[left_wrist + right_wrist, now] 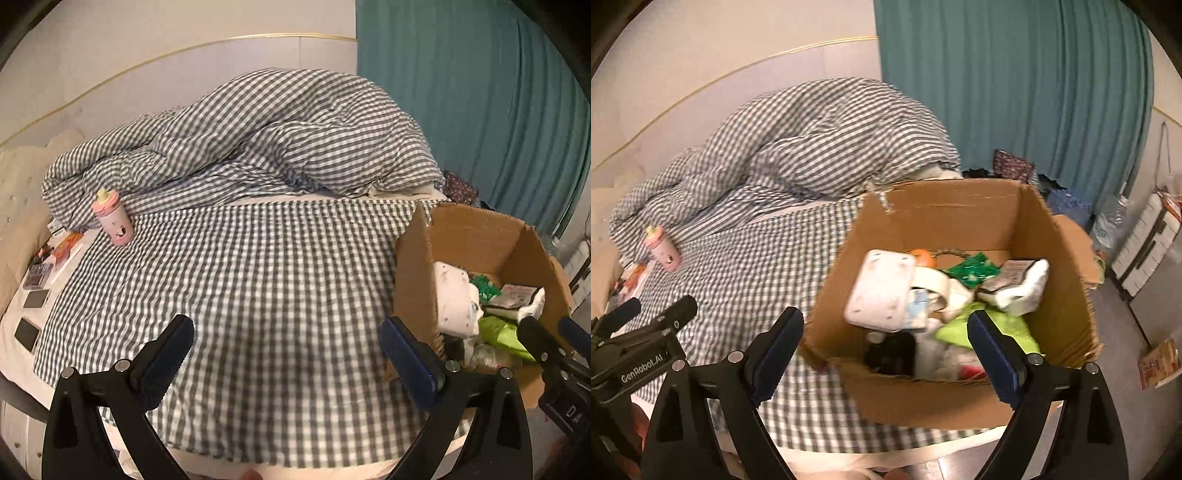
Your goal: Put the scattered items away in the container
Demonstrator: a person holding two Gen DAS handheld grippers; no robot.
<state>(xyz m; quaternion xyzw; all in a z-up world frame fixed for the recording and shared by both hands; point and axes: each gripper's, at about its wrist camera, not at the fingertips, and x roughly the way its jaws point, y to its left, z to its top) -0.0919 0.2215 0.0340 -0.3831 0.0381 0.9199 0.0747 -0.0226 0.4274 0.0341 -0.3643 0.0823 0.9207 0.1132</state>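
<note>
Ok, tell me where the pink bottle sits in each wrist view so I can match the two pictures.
Left wrist view: the pink bottle stands tilted at left of centre, on the checked sheet at the foot of the rumpled duvet.
Right wrist view: pink bottle at the far left, smaller, by the same duvet edge.
Shared landmark: the cardboard box, right of the bottle in both.

bottle left, box right, perhaps full

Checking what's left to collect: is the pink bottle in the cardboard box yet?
No, the pink bottle lies on the checked sheet near the duvet, far from the cardboard box.
</note>
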